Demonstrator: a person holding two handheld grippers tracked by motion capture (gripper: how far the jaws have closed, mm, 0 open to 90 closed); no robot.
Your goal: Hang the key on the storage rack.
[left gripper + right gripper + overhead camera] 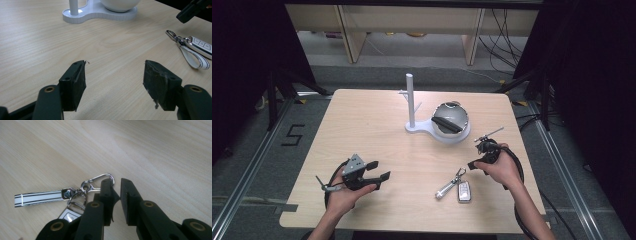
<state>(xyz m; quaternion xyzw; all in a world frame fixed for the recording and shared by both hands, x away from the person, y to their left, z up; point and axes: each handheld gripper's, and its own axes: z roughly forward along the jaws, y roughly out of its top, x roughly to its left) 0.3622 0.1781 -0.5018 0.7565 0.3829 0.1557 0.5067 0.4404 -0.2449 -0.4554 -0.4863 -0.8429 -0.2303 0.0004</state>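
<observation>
A key bunch lies on the wooden table [377, 125] near the front right: a white key fob [464, 191], a white striped strap [445, 190] and a silver carabiner [459, 174]. My right gripper [474, 165] hovers just right of the carabiner. In the right gripper view its jaws [116, 185] stand a narrow gap apart with nothing between them; the carabiner [100, 180] lies beside the left jaw, the strap [37, 198] stretches left, and the fob [68, 215] is partly hidden. My left gripper [379, 170] is wide open at the front left, its jaws [115, 80] holding nothing.
A white stand with an upright post [410, 100] and a bowl [452, 120] holding a black object sits at the table's far middle. Its base [97, 12] shows in the left gripper view, along with the key fob [200, 45] and one jaw of the right gripper [192, 10].
</observation>
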